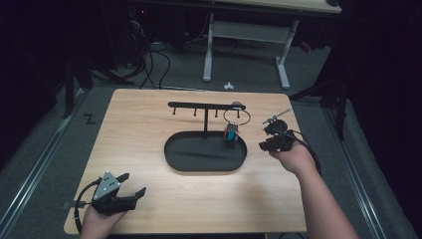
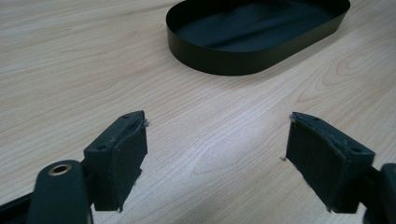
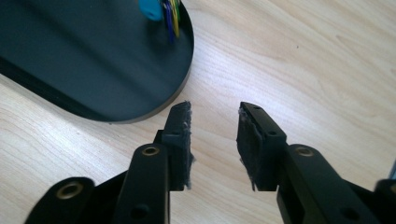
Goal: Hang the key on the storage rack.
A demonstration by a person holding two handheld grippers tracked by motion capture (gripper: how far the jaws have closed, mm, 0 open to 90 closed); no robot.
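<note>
A black oval tray [image 1: 172, 151] lies in the middle of the wooden table [image 1: 139, 114]. From it rises a black T-shaped rack [image 1: 205, 106] with several small hooks. A wire ring with colourful tags [image 1: 232, 132] hangs from the hook at the rack's right end, over the tray; the tags [image 3: 164, 10] appear blurred at the top of the right gripper view. My right gripper [image 1: 266, 143] [image 3: 215, 109] hovers just right of the tray [image 3: 93, 60], open by a narrow gap with nothing in it. My left gripper [image 1: 133, 183] [image 2: 217, 121] stands wide open near the front left corner, facing the tray [image 2: 243, 60].
Bare wood surrounds the tray on all sides. Beyond the table's far edge stands a desk with white legs [image 1: 208, 50], and cables [image 1: 154, 62] lie on the grey floor. The surroundings are dark.
</note>
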